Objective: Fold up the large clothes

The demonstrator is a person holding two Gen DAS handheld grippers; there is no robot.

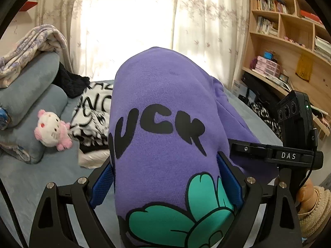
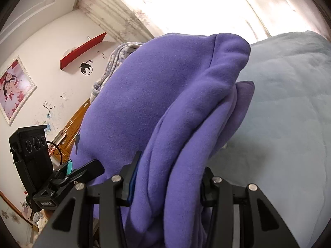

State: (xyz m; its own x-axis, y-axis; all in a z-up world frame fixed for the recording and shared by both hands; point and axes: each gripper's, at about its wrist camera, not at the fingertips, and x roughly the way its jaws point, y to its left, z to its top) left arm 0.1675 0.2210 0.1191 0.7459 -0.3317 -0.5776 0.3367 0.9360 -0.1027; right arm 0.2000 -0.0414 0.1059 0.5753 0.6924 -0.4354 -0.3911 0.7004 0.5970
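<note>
A purple sweatshirt (image 1: 163,111) with black letters and a green clover print fills the left wrist view, bunched and held up over the grey-blue bed (image 1: 62,165). My left gripper (image 1: 165,177) is shut on a thick fold of it, blue pads on both sides. In the right wrist view the same sweatshirt (image 2: 161,107) hangs in several folded layers. My right gripper (image 2: 167,184) is shut on those layers. The right gripper also shows in the left wrist view (image 1: 289,155), close at the right. The left gripper shows in the right wrist view (image 2: 62,177), at lower left.
On the bed lie a black-and-white printed garment (image 1: 93,113), a pink plush toy (image 1: 51,130), rolled grey bedding (image 1: 31,95) and a flowered blanket (image 1: 29,47). A wooden bookshelf (image 1: 289,41) stands at the right. Curtains (image 1: 144,20) hang behind. The bed surface (image 2: 279,113) lies to the right.
</note>
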